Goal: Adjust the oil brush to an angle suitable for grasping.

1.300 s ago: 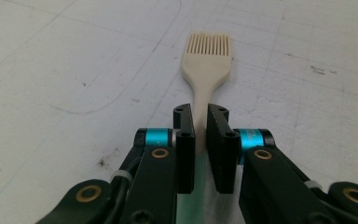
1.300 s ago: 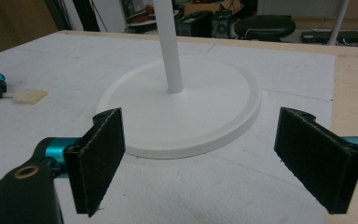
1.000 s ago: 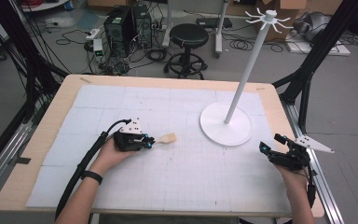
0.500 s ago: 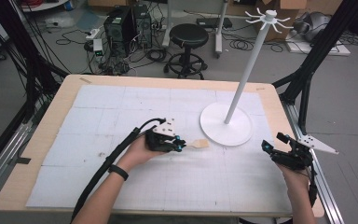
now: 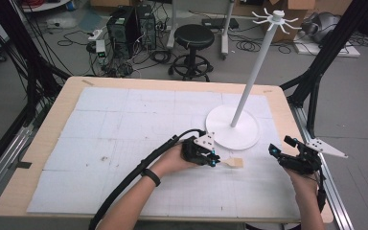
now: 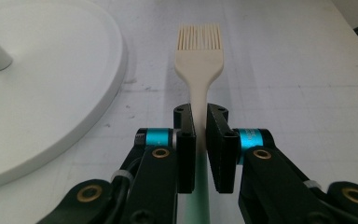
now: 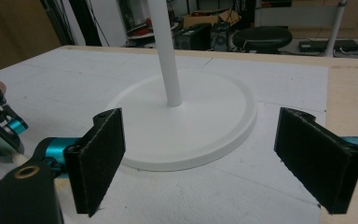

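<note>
1. Black pads point(image 6: 185, 154) of the left gripper point(image 6: 200, 123) are clamped on the thin neck of a brush point(image 6: 199, 56), one pad on each side of it.
2. Cream in colour, the brush points straight away from the pads; its flat head with short bristles is free in front of them, and a pale green part of the handle runs back between the jaws.
3. In the high view the left gripper point(image 5: 212, 160) is near the front edge of the table point(image 5: 38, 143), and the head of the brush point(image 5: 235, 163) sticks out to the right of it, just above the white mat point(image 5: 115, 124).
4. The brush is just beside the round white base of the stand point(image 5: 234, 130), at its near side; I cannot tell if they touch.
5. The left hand point(image 5: 172, 160) holds the gripper from behind, with a black band on the wrist and a black cable going back along the forearm.
6. The right gripper point(image 7: 200, 158) has its two pads point(image 7: 98, 158) wide apart, and nothing is between them.
7. In the high view the right gripper point(image 5: 282, 151) is at the right edge of the table, well apart from the brush, in the right hand point(image 5: 303, 177).
8. The white pole of the stand point(image 7: 168, 51) rises from the middle of the base, and small hooks spread out at its top.
9. Behind the table, on the floor, are a black stool point(image 5: 194, 36) and some computer boxes with cables.
</note>
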The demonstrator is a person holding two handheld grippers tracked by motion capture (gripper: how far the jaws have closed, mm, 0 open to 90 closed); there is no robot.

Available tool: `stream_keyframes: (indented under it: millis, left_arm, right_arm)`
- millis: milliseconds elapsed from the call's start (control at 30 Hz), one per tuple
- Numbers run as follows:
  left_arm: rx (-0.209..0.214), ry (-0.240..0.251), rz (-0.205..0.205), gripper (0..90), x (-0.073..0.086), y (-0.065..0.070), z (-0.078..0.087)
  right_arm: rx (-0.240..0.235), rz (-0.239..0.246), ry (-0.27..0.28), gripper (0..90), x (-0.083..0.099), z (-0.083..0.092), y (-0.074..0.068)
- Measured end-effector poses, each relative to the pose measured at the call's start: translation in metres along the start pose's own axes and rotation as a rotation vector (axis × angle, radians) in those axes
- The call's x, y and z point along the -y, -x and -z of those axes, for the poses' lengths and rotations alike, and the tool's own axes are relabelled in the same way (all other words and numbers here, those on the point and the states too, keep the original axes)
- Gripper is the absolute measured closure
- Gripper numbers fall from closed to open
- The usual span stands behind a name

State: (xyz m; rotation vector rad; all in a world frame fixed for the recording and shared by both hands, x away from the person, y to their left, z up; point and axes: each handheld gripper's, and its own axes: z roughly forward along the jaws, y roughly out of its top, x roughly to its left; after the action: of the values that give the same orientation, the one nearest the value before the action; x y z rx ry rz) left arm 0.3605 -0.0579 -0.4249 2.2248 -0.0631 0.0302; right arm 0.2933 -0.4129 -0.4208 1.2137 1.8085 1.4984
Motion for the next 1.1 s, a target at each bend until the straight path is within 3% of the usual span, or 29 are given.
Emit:
stream_keyframes:
  millis: [267, 467, 533, 633, 667, 767, 800, 833, 1100]
  left_arm:
    - [0.046, -0.025, -0.01, 82.4, -0.005, 0.0, -0.028]
    - [0.056, -0.044, -0.043, 80.9, -0.003, 0.005, -0.036]
    - [0.055, -0.041, -0.036, 80.6, -0.004, 0.005, -0.036]
    - [0.026, -0.029, -0.017, 62.4, -0.006, 0.004, -0.033]
    - [0.01, -0.026, -0.001, 57.4, -0.007, 0.004, -0.031]
    - [0.015, -0.012, 0.036, 45.3, -0.008, 0.003, -0.022]
    - [0.013, -0.015, 0.042, 45.3, -0.009, 0.002, -0.018]
    - [0.006, -0.016, 0.045, 38.8, -0.01, 0.002, -0.013]
    - [-0.109, 0.117, 0.123, 27.4, -0.001, 0.001, 0.049]
  right_arm:
    - [-0.002, 0.0, -0.007, 15.5, 0.0, -0.001, -0.001]
    - [-0.005, 0.002, -0.009, 15.5, 0.0, -0.001, 0.0]
    - [-0.006, -0.001, -0.009, 15.5, 0.0, -0.001, -0.001]
    - [-0.01, 0.004, -0.011, 15.6, 0.0, -0.002, -0.001]
    - [-0.011, 0.009, -0.011, 15.7, 0.0, -0.002, -0.001]
    - [-0.013, 0.008, -0.022, 15.9, 0.001, -0.003, -0.002]
    - [-0.013, 0.008, -0.022, 15.9, 0.001, -0.003, -0.002]
    - [-0.017, 0.01, -0.028, 16.0, 0.001, -0.004, -0.003]
    - [-0.029, 0.028, -0.036, 16.1, 0.001, -0.007, -0.006]
